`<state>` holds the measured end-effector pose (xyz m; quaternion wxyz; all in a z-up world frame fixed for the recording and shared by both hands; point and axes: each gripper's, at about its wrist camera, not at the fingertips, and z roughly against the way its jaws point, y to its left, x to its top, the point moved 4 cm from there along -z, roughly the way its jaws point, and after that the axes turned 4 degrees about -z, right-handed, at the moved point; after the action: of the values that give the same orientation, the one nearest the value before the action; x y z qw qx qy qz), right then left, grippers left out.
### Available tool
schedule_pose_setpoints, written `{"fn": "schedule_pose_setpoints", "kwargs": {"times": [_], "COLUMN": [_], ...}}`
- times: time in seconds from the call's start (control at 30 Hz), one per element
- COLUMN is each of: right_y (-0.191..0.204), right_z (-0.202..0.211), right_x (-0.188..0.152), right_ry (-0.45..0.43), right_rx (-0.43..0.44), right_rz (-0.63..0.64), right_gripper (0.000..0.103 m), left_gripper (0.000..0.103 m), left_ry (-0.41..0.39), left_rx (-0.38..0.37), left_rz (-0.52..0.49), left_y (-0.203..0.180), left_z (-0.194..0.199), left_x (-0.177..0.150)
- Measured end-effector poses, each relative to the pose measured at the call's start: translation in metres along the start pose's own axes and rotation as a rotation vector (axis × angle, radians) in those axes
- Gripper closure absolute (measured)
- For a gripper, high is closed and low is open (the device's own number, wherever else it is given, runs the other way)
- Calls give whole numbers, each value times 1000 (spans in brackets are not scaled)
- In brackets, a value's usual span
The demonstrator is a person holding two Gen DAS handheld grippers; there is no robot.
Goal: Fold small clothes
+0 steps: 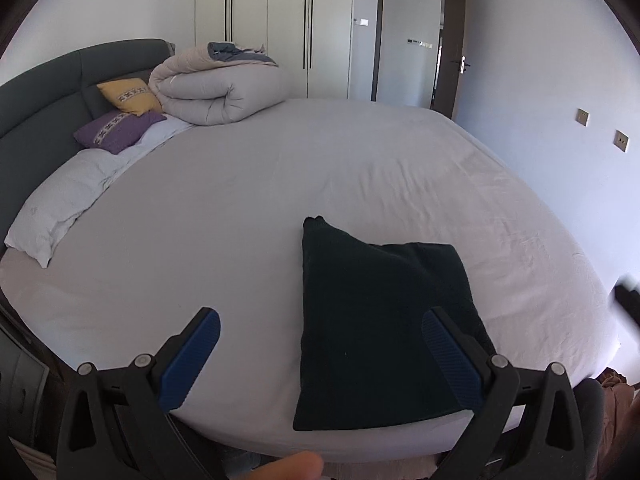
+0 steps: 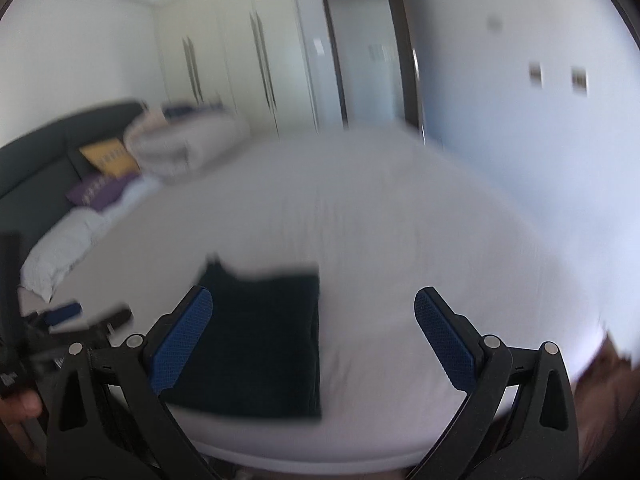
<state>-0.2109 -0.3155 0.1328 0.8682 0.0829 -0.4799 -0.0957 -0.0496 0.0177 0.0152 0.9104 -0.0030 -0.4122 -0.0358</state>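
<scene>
A dark folded garment (image 1: 380,328) lies flat on the pale sheet of a bed (image 1: 280,200), close to the near edge of the mattress, its far left corner poking up in a small point. The left gripper (image 1: 320,354) hangs above that near edge with its blue-padded fingers (image 1: 192,360) spread wide and nothing between the pads; in its own view the right pad overlaps the garment's near right side, though the cloth lies below it rather than in its grasp. The right gripper (image 2: 314,334), seen through a motion-blurred frame, stands equally wide and empty, the garment (image 2: 260,340) showing behind its left finger and the bare sheet behind its right. At the head of the bed, a rolled grey duvet (image 1: 220,88) sits against a dark upholstered headboard (image 1: 48,92), beside a yellow cushion (image 1: 128,96), a purple cushion (image 1: 116,130) and a white pillow (image 1: 68,196). White wardrobe doors (image 1: 272,20) and an open doorway (image 1: 412,40) line the far wall. A fingertip (image 1: 292,468) shows at the bottom edge of the left view.
</scene>
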Motion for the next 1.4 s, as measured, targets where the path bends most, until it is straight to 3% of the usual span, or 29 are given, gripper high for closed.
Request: {"fn": "schedule_pose_setpoints", "kwargs": {"times": [0.17, 0.33, 0.4, 0.53, 0.93, 1.4], "right_y": [-4, 13, 31, 38, 36, 60], "right_z": [-33, -48, -80, -99, -110, -136], "right_x": [-40, -50, -49, -38, -32, -33], "right_ry": [100, 123, 124, 136, 153, 164], "right_rx": [-79, -126, -125, -123, -120, -124], "right_rz": [37, 122, 133, 135, 129, 102], "right_gripper": [0, 0, 0, 0, 0, 0], "left_gripper": [0, 0, 0, 0, 0, 0], "left_ry": [55, 81, 86, 92, 110, 119], "left_rx": [-49, -63, -64, -47, -48, -52], "left_rz": [5, 6, 12, 18, 37, 24], "left_y": [-11, -15, -13, -6, -1, -4], "left_z": [-15, -24, -27, -36, -45, -48], "left_x": [-16, -25, -26, -27, -33, -36]}}
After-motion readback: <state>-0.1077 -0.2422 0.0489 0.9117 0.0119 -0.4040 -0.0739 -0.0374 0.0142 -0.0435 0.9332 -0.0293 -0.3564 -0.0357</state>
